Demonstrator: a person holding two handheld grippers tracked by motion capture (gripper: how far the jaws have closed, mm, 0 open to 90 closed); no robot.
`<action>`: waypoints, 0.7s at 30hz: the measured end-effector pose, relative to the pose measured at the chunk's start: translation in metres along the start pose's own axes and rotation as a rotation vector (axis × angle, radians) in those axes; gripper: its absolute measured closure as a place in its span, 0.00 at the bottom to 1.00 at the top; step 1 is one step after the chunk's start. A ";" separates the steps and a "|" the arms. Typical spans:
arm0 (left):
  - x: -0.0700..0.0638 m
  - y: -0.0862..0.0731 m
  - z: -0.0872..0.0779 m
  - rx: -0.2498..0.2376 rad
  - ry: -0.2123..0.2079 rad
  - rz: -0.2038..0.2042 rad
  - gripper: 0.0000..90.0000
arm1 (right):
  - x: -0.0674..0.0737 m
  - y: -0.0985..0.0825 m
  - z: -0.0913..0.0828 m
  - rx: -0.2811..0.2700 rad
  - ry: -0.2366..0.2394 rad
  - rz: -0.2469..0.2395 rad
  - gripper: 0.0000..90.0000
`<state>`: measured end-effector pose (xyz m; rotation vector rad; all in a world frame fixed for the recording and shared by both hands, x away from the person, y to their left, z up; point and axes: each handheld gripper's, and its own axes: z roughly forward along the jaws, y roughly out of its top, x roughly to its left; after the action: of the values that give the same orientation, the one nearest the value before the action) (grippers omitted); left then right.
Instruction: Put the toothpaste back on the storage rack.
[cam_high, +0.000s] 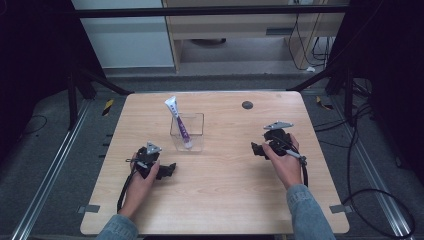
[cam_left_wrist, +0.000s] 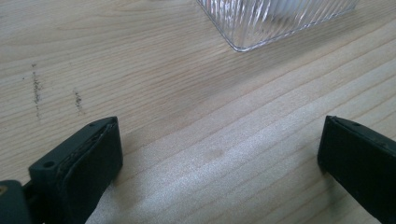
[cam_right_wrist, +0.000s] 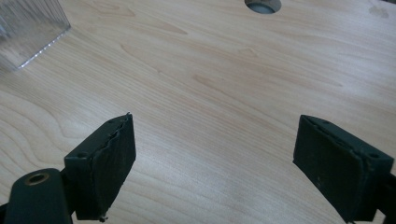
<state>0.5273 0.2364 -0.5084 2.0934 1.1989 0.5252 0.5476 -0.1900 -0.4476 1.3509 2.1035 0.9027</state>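
The tube (cam_high: 178, 122) leans in the clear box (cam_high: 187, 134) between both tongs, left (cam_high: 170, 170) and right (cam_high: 256, 149), each wide open, empty.

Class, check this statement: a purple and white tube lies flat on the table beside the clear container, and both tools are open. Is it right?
Not quite. The tube stands tilted inside the clear container, its top sticking out above the rim, as the high view shows. The rest holds: the left tool and right tool are both open.
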 end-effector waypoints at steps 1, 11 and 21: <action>0.000 0.000 0.000 0.000 0.000 0.001 0.00 | 0.000 -0.002 0.001 0.004 0.003 0.002 0.15; 0.000 0.000 0.000 0.000 0.000 0.000 0.00 | -0.006 -0.022 0.011 0.024 0.029 0.008 0.14; 0.000 0.000 0.000 0.000 0.000 0.000 0.00 | -0.028 -0.030 0.020 0.040 -0.005 0.075 0.13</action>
<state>0.5273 0.2364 -0.5084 2.0934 1.1992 0.5251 0.5540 -0.2190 -0.4821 1.4590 2.0894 0.8907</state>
